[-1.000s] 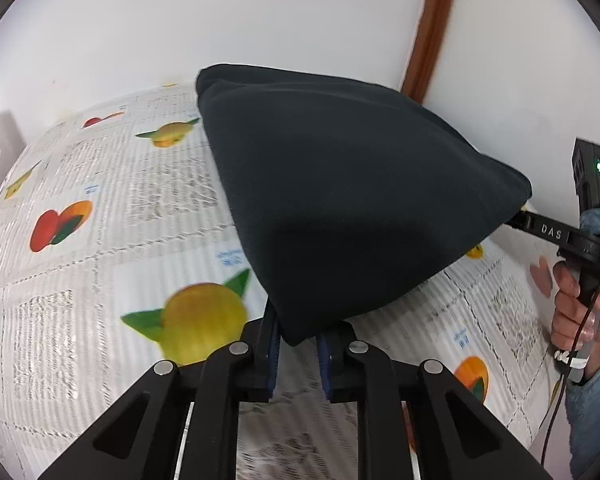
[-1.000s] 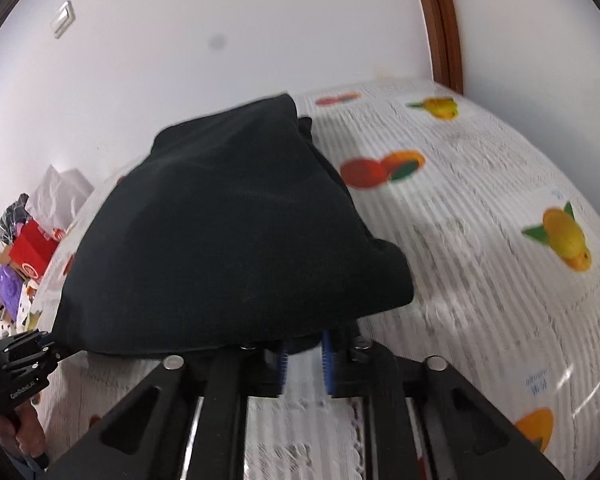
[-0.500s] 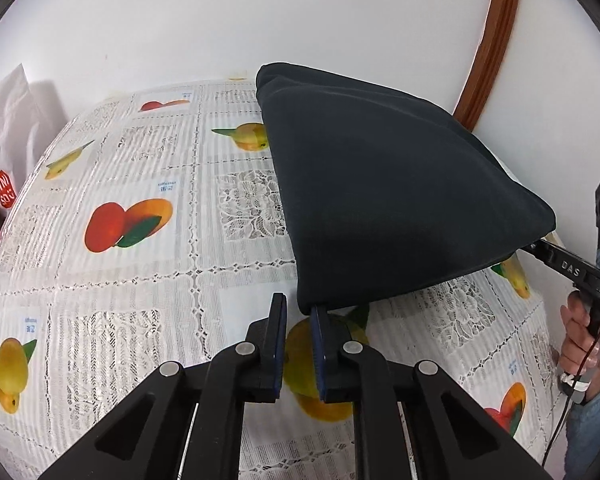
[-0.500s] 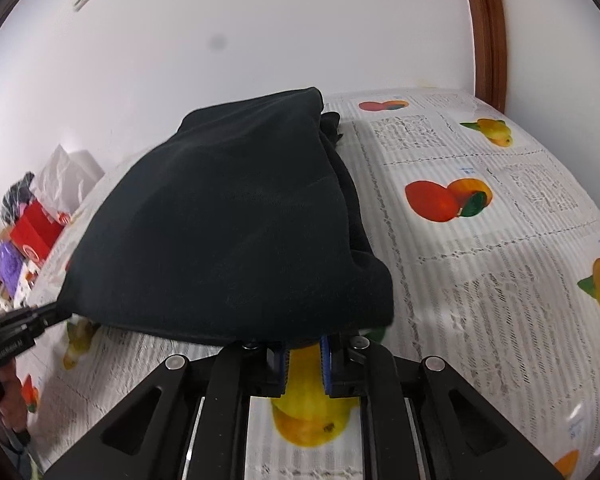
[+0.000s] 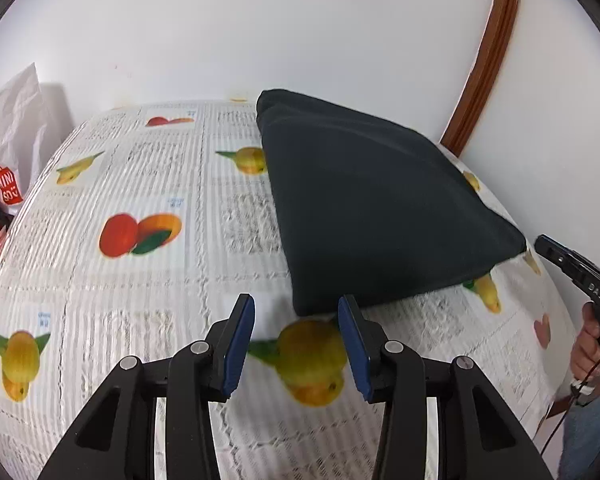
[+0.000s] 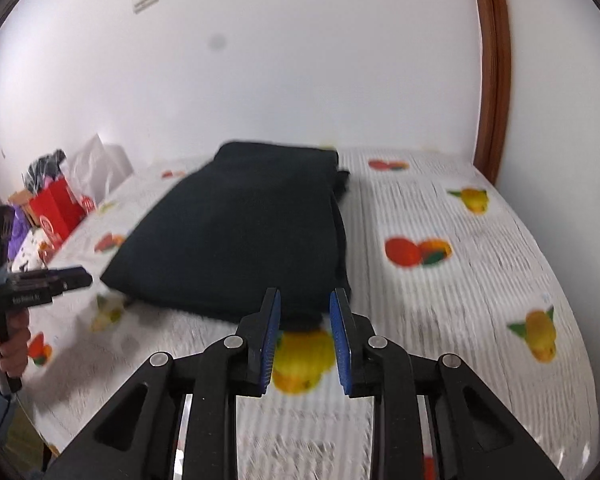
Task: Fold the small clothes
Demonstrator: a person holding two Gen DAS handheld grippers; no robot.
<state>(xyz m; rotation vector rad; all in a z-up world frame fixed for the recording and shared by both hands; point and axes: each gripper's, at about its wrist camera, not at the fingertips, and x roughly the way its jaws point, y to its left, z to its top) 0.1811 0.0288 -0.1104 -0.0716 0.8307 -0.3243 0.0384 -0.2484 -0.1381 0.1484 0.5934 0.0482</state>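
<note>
Lying folded on the tablecloth [image 5: 148, 288] is a dark garment [image 5: 364, 208], a flat, roughly rectangular bundle with its layered edges stacked at the far end near the white wall [image 5: 260, 28]. In the left wrist view it fills the area from 12 o'clock to 3 o'clock of centre; in the right wrist view it sits at centre and runs toward 12 o'clock.

The left gripper [image 5: 296, 344] stands at 6 o'clock of its view with the jaws opening. Its blue pads [image 5: 240, 344] flank the near corner of the garment without pressing on it; printed fruit shows through the gap.

The right gripper [image 6: 305, 336] is likewise at 6 o'clock of its view, jaws opening. The near edge of the garment lies just beyond its pads [image 6: 269, 340], apart from them. This view is blurred.

Each gripper appears in the other's view, at 3 o'clock and 9 o'clock, held by a hand [image 5: 592, 344] and clear of the cloth.

A brown door frame [image 5: 488, 52] rises at 1 o'clock. Red bags [image 6: 58, 208] and white paper stand at 9 o'clock on the table edge.
</note>
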